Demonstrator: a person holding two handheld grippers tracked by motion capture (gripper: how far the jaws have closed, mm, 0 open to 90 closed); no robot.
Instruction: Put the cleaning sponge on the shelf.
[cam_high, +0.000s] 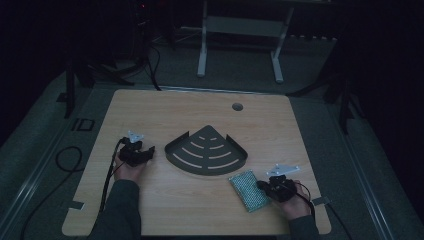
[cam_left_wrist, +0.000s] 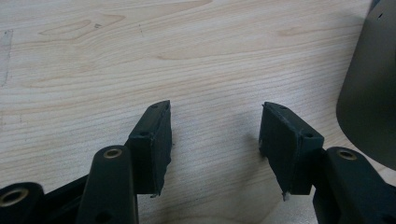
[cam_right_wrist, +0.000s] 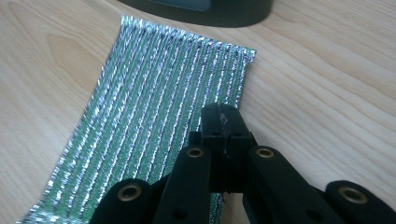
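- On the table's (cam_high: 150, 107) left side, the left gripper (cam_high: 146, 153) lies low with its jaws spread wide and nothing between them; bare wood shows in the gap, and the dark corner shelf (cam_high: 206, 151) sits just beside it.
- Nearer the front, right of centre, the silvery scouring pad (cam_high: 249, 190) lies flat, just in front of the shelf.
- At the pad's right edge, the right gripper (cam_high: 263, 186) has its jaws pressed together, tips over the pad; whether they pinch it I cannot tell.

High view was badly underexposed; surroundings were lost in black, only the table (cam_high: 150, 210) was dimly lit. Both gripper views were evenly bright and sharp. Glints were thrown off the metallic scouring pad (cam_right_wrist: 154, 121); soft shadows were cast under the jaws.
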